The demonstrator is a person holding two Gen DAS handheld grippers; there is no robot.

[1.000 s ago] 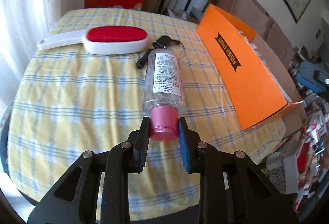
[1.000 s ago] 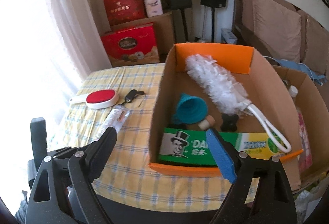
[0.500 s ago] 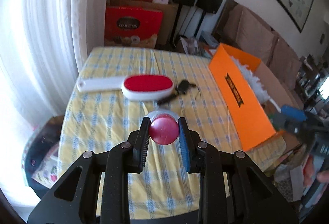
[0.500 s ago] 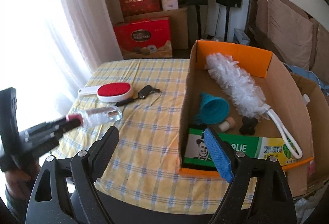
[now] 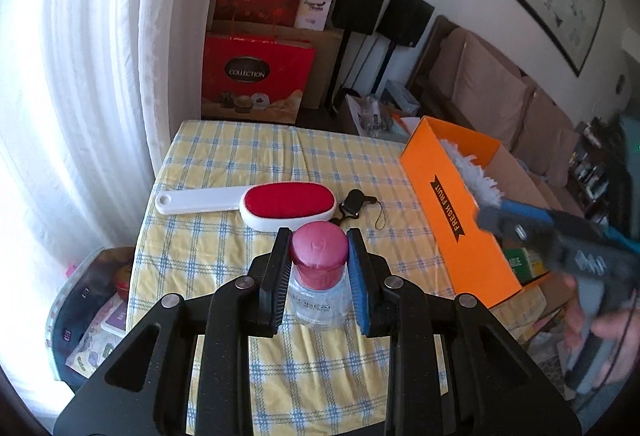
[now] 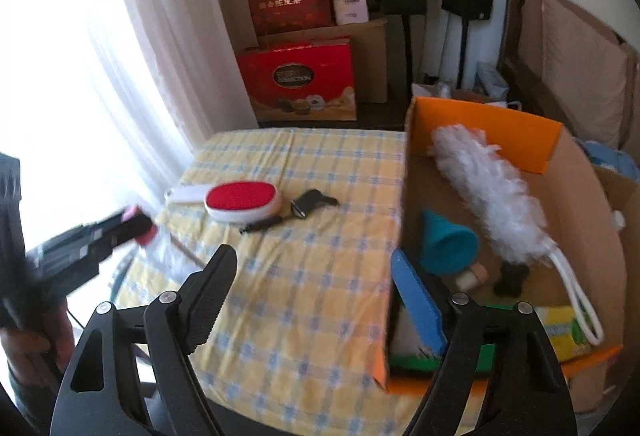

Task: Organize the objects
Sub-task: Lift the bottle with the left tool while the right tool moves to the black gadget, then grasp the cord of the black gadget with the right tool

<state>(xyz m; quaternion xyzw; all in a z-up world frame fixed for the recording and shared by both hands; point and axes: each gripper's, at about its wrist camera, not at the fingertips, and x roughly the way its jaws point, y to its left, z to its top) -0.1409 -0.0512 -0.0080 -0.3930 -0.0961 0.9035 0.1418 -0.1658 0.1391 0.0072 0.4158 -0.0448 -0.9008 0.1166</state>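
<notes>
My left gripper [image 5: 318, 236] is shut on the pink cap of a clear bottle [image 5: 317, 302], which hangs from it above the checked table. From the right wrist view, that gripper [image 6: 134, 226] and the blurred bottle [image 6: 168, 256] sit at the left edge. My right gripper [image 6: 312, 256] hovers over the table beside the orange box [image 6: 480, 119]; its jaws are closing with nothing between them. On the cloth lie a red lint brush [image 5: 288, 201] and a black key fob [image 5: 354, 200]. The box holds a white duster [image 6: 488, 195], a teal funnel [image 6: 448, 242] and a toothpaste carton [image 6: 560, 332].
A yellow checked cloth [image 6: 312, 300] covers the table. White curtains [image 5: 92, 75] hang on the left. Red gift boxes [image 5: 256, 75] and black speakers [image 5: 404, 17] stand behind the table, a brown sofa [image 5: 492, 95] at the right. A hand [image 5: 608, 332] holds the right gripper.
The left gripper has lifted the bottle off the cloth, and it now hangs down from its cap. The right gripper has shifted left from the box toward the table, its jaws slightly narrower.
</notes>
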